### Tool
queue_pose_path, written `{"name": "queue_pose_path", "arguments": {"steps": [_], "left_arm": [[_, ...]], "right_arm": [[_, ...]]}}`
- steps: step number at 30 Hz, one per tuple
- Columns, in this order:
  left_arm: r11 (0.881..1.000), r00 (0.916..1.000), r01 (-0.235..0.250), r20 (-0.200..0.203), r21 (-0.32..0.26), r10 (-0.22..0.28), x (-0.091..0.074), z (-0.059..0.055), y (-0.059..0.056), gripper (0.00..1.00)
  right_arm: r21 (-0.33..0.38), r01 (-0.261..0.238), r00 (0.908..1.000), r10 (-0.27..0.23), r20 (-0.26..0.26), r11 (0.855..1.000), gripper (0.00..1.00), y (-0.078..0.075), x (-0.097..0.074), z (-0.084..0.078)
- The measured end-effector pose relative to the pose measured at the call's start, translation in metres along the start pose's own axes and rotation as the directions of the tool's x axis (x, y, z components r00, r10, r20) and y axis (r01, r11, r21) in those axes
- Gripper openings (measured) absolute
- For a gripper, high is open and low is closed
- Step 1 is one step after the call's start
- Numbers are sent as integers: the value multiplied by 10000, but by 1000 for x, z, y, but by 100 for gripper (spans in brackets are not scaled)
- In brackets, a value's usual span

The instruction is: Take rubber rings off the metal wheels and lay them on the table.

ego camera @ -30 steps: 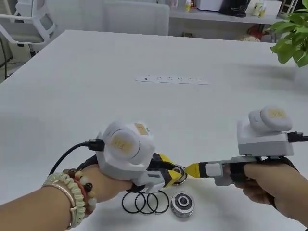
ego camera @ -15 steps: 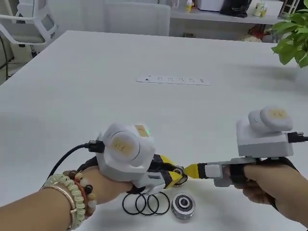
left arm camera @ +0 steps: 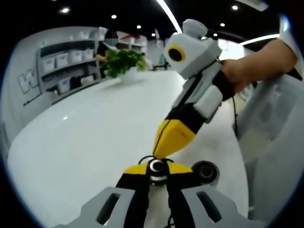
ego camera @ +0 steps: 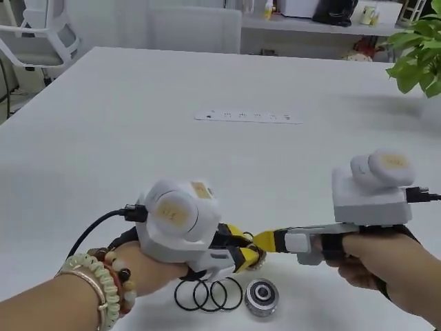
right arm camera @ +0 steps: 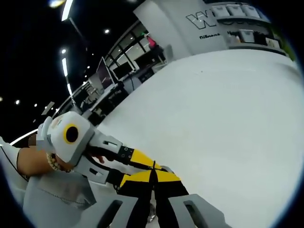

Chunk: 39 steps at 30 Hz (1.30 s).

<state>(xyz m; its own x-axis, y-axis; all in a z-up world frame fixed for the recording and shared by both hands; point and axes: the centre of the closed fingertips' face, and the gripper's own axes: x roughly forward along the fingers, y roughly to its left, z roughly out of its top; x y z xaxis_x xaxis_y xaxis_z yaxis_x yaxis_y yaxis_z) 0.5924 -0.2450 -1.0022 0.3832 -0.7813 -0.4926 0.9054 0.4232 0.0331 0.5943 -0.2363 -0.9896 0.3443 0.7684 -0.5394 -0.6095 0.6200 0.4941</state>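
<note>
Nearest, three black rubber rings (ego camera: 208, 295) lie overlapping on the white tabletop (ego camera: 138, 124), with a loose metal wheel (ego camera: 262, 296) just beside them. Just beyond, the left gripper (ego camera: 247, 255) has its fingers clamped on a second wheel (left arm camera: 156, 167). The right gripper (ego camera: 260, 241) has its fingers pressed together, tips meeting that wheel.

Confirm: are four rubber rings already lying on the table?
No, three black rubber rings lie overlapping on the table, beside a loose metal wheel.

Wheel (ego camera: 262, 295) shiny metal; rings (ego camera: 209, 294) thin matt rubber; table (ego camera: 138, 124) smooth, matt.
</note>
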Motion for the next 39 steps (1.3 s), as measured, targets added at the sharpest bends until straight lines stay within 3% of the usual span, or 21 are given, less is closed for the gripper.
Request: {"name": "queue_pose_path", "arguments": {"steps": [8, 15, 19, 23, 28, 31, 35, 39], "left_arm": [[9999, 9992, 136, -366, 44, -134, -4, 3, -1, 14], [9990, 9993, 298, 237, -341, -290, -21, 34, 3, 21], [9983, 9989, 420, 167, 411, -427, -34, 43, 1, 25], [9981, 9980, 425, 443, 441, -444, -50, 62, 2, 37], [9952, 9976, 302, 586, 926, -358, -76, 76, 4, 39], [9931, 9983, 172, 527, 1161, -235, -91, 79, 7, 42], [9913, 9989, -175, 449, 1304, 117, -119, 75, 12, 44], [9899, 9975, -671, 303, 1247, 638, -147, 60, 15, 47]], "right_arm": [[-46, 426, 9991, -426, -50, 9991, 0, -10, -3, 0], [-95, 571, 9984, -571, 22, 9983, 0, -12, -5, 2], [-3, 571, 9980, -570, 269, 9984, 0, -8, -8, 7], [57, 563, 9972, -565, 497, 9984, 0, -7, -11, 13], [-4, 379, 9964, -377, 757, 9993, 0, 2, -15, 20], [72, 108, 9962, -114, 868, 9999, 0, 9, -14, 23], [-40, -271, 9979, 273, 579, 9996, 0, 21, -9, 18], [-216, -741, 9971, 744, 137, 9970, 0, 35, -3, 9]]}}
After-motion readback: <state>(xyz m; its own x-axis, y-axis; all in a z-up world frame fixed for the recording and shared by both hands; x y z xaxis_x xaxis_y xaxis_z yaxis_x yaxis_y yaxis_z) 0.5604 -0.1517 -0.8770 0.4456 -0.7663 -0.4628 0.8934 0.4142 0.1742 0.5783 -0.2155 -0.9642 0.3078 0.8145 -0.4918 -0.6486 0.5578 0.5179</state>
